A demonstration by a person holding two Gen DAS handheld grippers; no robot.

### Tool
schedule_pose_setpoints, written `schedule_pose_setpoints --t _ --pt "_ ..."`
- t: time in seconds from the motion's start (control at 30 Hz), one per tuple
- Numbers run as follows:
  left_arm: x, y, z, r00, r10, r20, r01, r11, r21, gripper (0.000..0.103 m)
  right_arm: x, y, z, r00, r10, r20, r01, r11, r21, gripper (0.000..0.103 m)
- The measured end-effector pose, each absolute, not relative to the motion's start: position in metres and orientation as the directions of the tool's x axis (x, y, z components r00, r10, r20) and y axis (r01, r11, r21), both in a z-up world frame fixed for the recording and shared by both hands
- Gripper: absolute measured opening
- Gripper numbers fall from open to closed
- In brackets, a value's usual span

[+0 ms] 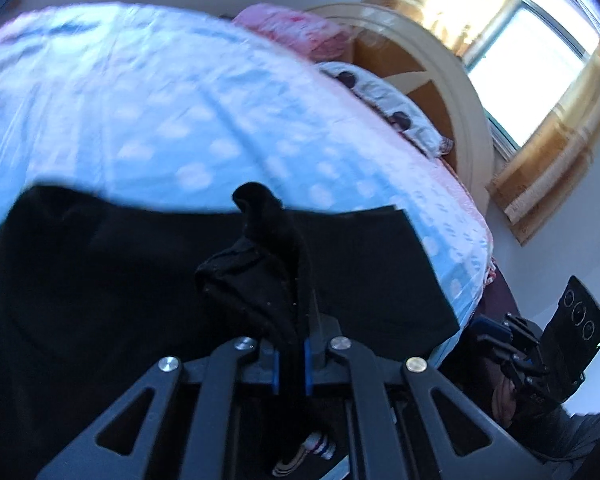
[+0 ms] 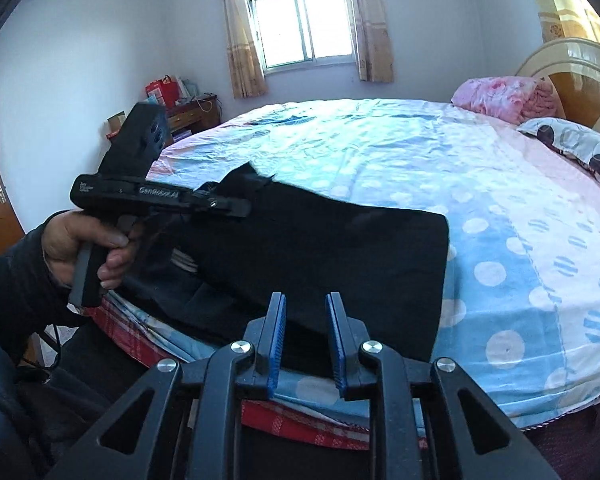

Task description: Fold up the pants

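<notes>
Bed [image 2: 380,152] under soft, floppy pants [image 2: 320,248] | left gripper [image 1: 290,344] closed on cloth | right gripper [image 2: 306,340] open, empty; near edge best grabbed

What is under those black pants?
The pants lie on a blue and pink dotted sheet that shows all around them. The left tool pinches a bunch of the fabric. Whatever the sheet looks like directly beneath the pants is covered.

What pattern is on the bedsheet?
White polka dots on the blue and pink bedsheet, clearest in the right wrist view.

Bed [image 2: 380,152] with pants [image 2: 320,248], pillows [image 2: 576,148]
</notes>
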State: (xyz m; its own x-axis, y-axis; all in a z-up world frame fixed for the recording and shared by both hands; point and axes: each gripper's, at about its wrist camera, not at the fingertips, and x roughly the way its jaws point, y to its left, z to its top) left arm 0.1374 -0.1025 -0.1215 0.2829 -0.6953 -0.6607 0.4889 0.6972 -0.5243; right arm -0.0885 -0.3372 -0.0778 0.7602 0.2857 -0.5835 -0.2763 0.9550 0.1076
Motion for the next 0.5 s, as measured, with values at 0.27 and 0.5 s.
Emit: schedule_pose_setpoints --t 0.27,0.5 --pt "0.133 -0.099 -0.15 0.254 -0.679 -0.689 0.414 0.72 -0.557 0.008 -0.055 -0.347 -0.106 0.691 0.172 -0.703 -0.147 0.984 0.096 0.023" --pt "0.121 -0.094 -0.146 0.296 -0.663 -0.688 0.43 0.735 -0.524 0.016 -0.046 -0.35 -0.112 0.642 0.154 -0.751 -0.133 0.987 0.089 0.023"
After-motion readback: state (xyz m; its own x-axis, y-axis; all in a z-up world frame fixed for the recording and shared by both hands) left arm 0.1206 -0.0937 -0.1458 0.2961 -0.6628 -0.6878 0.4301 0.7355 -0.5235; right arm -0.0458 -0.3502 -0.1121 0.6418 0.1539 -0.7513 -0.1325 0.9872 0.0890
